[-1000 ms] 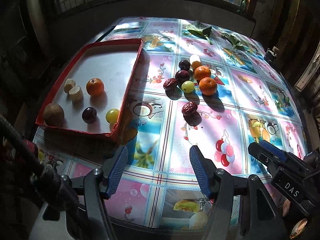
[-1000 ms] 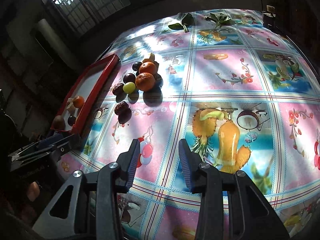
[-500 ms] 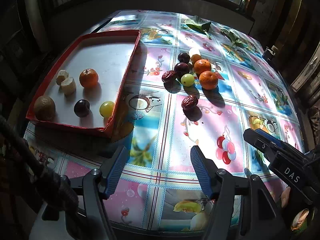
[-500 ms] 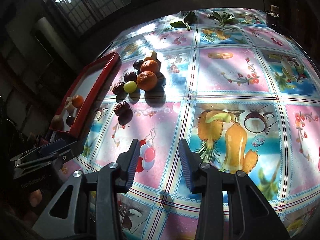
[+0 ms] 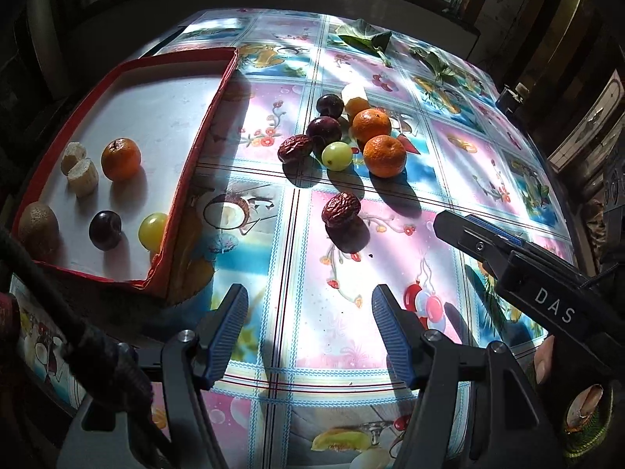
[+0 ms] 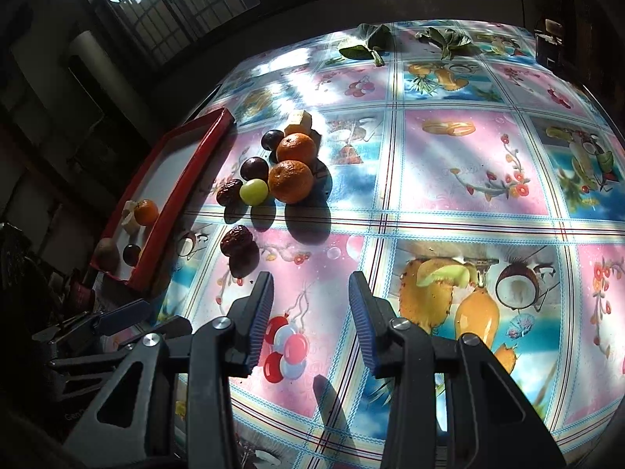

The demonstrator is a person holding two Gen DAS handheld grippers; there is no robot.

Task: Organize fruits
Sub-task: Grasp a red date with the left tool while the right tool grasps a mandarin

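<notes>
- A desk [image 5: 449, 164] covered in a glossy fruit-print cloth carries everything; the red tray [image 5: 203, 125] sits at its left side and serves as the landmark.
- Right of the red tray, loose fruit lies in a cluster: two oranges [image 5: 384, 155], a green grape [image 5: 336, 156], two dark plums [image 5: 324, 128], a wrinkled red date [image 5: 295, 148] and a pale fruit chunk [image 6: 299, 120] at the far end, partly hidden behind the oranges.
- A second red date [image 5: 340, 209] lies alone, nearer the cameras than the cluster and right of the tray's near corner.
- Green leaves [image 5: 365, 37] lie far beyond the tray, near the desk's back edge.
- Inside the red tray: an orange [image 5: 120, 158], two banana pieces [image 5: 83, 172], a kiwi [image 5: 38, 223], a dark plum [image 5: 104, 230] and a yellow-green grape [image 5: 153, 229] against the right wall.
- From the right wrist, the tray wall hides that grape.
- The left gripper [image 5: 308, 332] hangs over the desk near the tray's near corner, jaws spread, empty.
- The right gripper [image 6: 309, 312] is further right, jaws apart, holding nothing.
</notes>
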